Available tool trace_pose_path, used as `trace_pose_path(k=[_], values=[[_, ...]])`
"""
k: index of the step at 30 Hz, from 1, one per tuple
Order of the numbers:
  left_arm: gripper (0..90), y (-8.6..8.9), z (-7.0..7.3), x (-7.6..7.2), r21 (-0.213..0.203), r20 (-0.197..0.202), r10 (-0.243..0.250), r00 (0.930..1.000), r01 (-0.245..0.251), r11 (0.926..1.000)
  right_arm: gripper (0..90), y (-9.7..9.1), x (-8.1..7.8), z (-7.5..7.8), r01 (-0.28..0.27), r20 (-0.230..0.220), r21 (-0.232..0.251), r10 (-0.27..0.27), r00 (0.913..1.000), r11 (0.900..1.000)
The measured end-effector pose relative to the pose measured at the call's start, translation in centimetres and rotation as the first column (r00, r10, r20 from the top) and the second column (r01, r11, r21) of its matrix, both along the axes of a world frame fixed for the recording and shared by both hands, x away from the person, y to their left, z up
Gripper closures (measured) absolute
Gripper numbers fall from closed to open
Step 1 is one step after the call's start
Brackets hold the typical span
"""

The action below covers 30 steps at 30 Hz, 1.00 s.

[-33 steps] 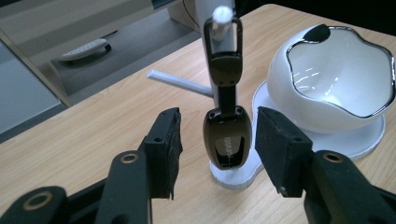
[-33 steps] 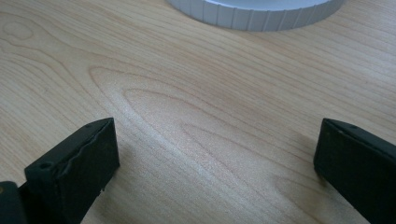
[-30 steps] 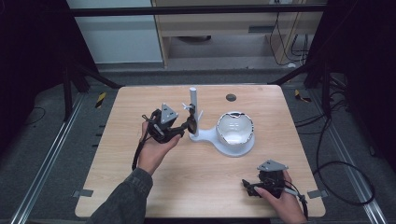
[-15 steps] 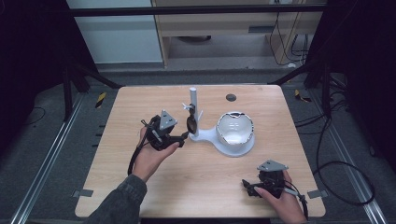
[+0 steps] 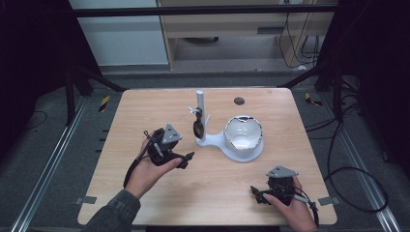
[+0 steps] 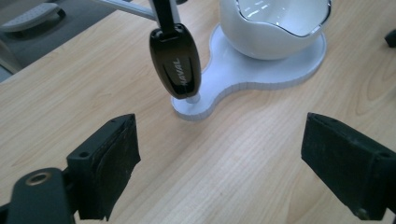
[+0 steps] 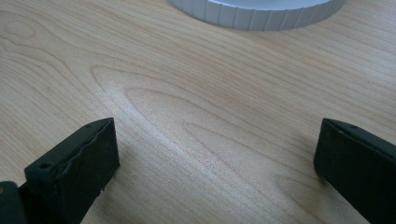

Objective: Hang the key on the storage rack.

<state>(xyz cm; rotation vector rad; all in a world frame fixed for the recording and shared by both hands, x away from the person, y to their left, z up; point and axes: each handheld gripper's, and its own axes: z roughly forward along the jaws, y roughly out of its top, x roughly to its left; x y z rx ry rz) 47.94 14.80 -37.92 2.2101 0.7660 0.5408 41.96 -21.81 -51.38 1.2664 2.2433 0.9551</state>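
Observation:
A black key fob [image 5: 197, 127] hangs from a peg on the white stand's post [image 5: 200, 104]; in the left gripper view the fob [image 6: 176, 65] dangles just over the stand's base [image 6: 243, 70]. A white bowl [image 5: 243, 134] sits on the same base. My left gripper [image 5: 186, 159] is left of the stand and short of the fob. It is open; its jaws have just been opening and nothing is between them [image 6: 219, 158]. My right gripper [image 5: 256, 194] rests open near the table's front right, over bare wood [image 7: 215, 158].
The wooden table [image 5: 145, 111] has a small dark round hole [image 5: 239, 101] behind the bowl. The edge of the stand's base [image 7: 261, 11] lies at the top of the right gripper view. Dark floor and metal frame rails surround the table.
My left gripper drew back from the stand toward the near left and its jaws spread apart. The key fob stays hanging on the peg. The right gripper kept still.

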Motion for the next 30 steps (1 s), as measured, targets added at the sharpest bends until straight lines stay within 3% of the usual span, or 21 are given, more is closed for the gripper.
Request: trace_pose_path(k=[5,10,14,20,22,25,30], values=[[8.8,-0.9,-0.4,-0.7,0.059,-0.025,-0.038,0.9990,0.039,0.9975,0.4,0.0,0.0,0.0,0.001,-0.002,0.002,-0.001,1.0000,1.0000],[7.4,-2.1,-0.7,-1.2,0.075,-0.040,-0.080,0.9960,0.083,0.9937,0.4,0.0,0.0,0.0,0.000,0.000,0.002,0.000,1.0000,1.0000],[5.2,-3.2,-1.1,-1.7,0.124,-0.054,-0.121,0.9911,0.127,0.9840,0.4,0.0,0.0,0.0,0.000,-0.001,0.002,0.000,1.0000,1.0000],[5.7,-4.3,-1.7,-2.4,0.163,-0.077,-0.161,0.9838,0.172,0.9714,0.4,0.0,0.0,0.0,0.000,-0.001,0.002,0.000,1.0000,1.0000],[6.3,-4.7,-2.1,-2.4,0.183,-0.097,-0.166,0.9813,0.182,0.9662,0.4,0.0,0.0,0.0,0.000,0.000,0.001,0.000,1.0000,1.0000],[6.4,-5.4,-2.9,-2.4,0.235,-0.132,-0.169,0.9768,0.196,0.9519,0.4,0.0,0.0,0.0,0.000,0.000,0.001,0.000,1.0000,1.0000],[6.4,-6.3,-4.2,-2.4,0.260,-0.183,-0.177,0.9670,0.221,0.9398,0.4,0.0,0.0,0.0,-0.001,-0.001,0.002,0.001,1.0000,1.0000]])
